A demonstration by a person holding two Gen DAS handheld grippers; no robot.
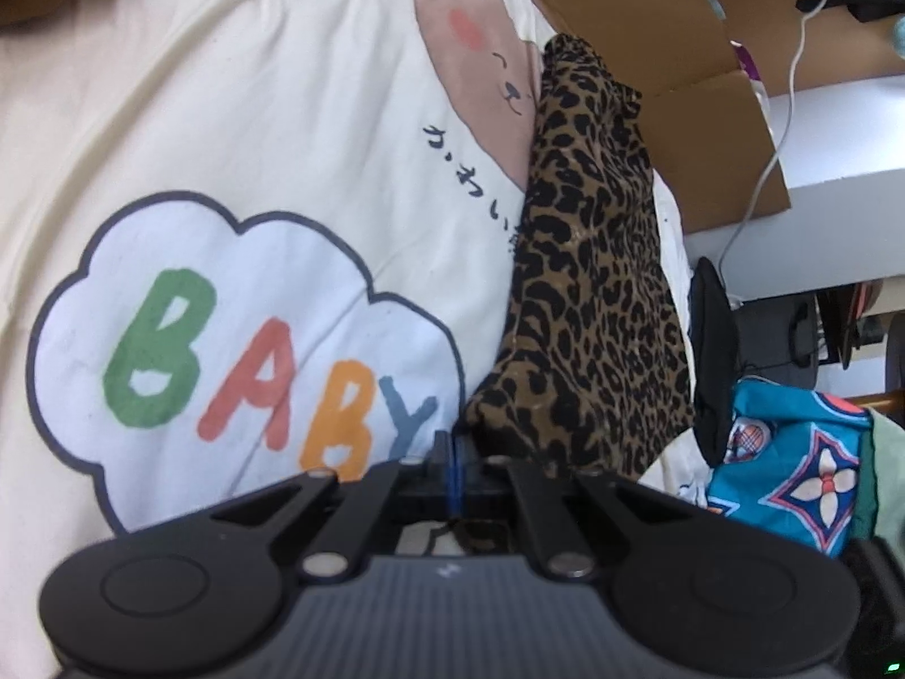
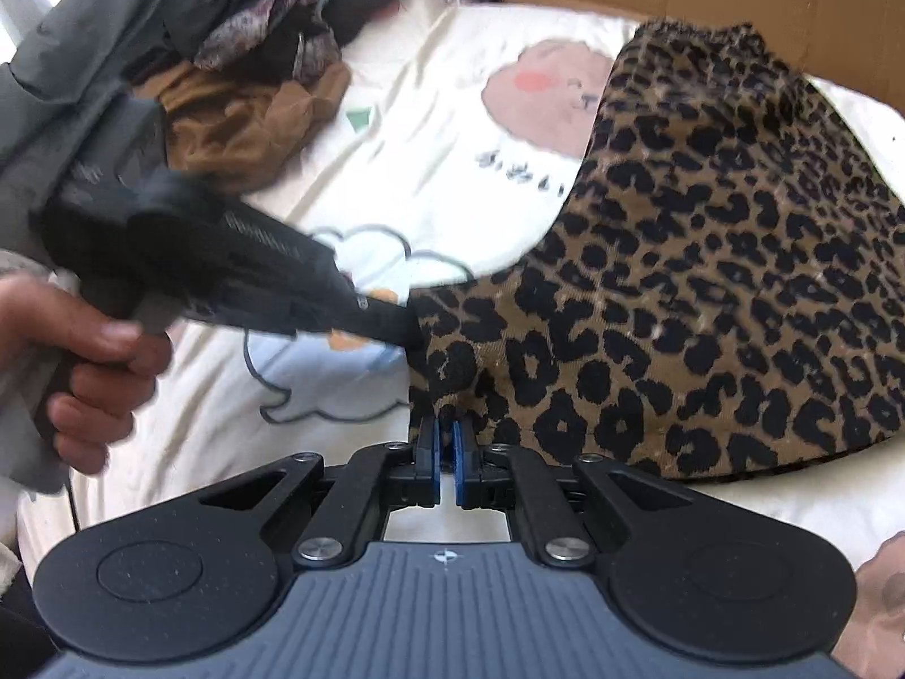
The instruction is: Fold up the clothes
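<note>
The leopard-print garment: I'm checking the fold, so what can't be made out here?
- Leopard-print garment: right edge cut off by the right wrist frame.
- Its type: bunched, can't tell.
- Left claw: motion-blurred in the right wrist view; grip unclear.
- Clothes pile: blurred, items indistinct.

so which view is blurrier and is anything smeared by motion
Right wrist view is blurrier: the other black handheld tool and the hand gripping it are smeared, and the leopard-print brown fabric garment looks soft. Left wrist view is sharper, with crisp BABY lettering on the cream printed cloth, though fisheye bends the edges.
</note>
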